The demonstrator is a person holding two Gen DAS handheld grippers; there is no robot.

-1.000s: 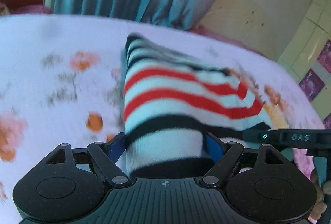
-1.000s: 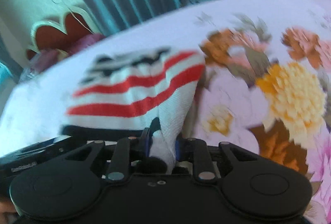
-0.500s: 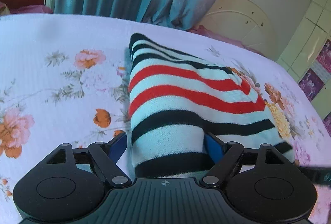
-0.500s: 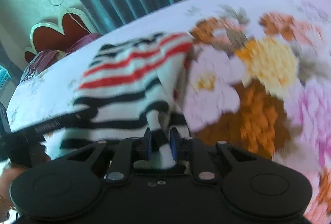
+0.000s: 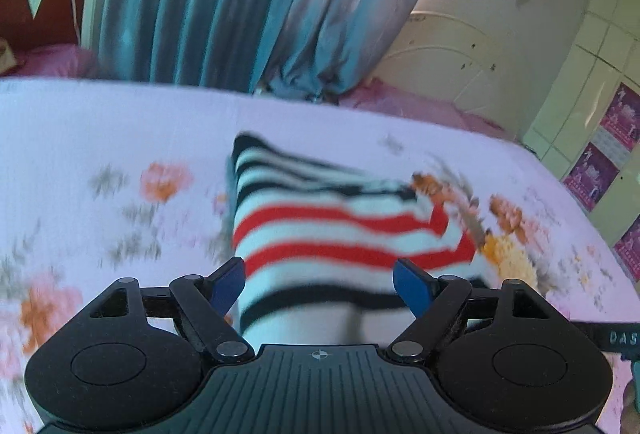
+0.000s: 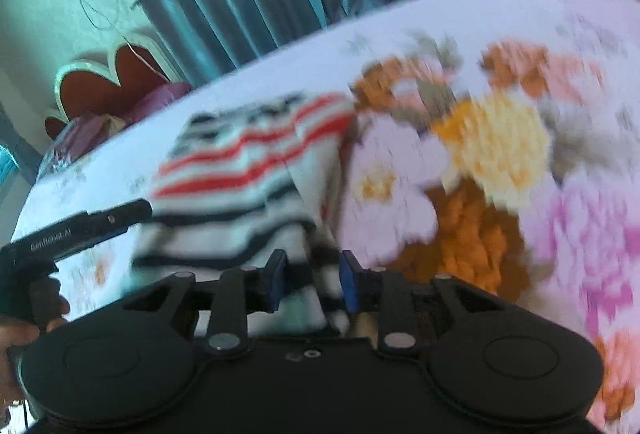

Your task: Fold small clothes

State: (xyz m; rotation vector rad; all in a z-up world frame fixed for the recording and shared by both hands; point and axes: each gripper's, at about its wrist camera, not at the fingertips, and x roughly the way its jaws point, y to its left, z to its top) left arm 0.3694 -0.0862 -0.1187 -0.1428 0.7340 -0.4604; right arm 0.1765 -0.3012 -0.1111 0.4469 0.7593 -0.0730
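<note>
Bed (image 5: 80, 121) with a floral cover, one striped garment (image 5: 340, 234) on it

The cover is pale with orange, pink and yellow flower prints. The garment, banded in white, black and red, lies near the middle, its near end toward the cameras; both views are motion-blurred, so its folds are unclear.

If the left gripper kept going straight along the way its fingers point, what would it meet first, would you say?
The left gripper would meet the red, black and white striped knit garment lying between its open fingers; beyond it is the floral bedsheet. Motion blur leaves depth uncertain.
</note>
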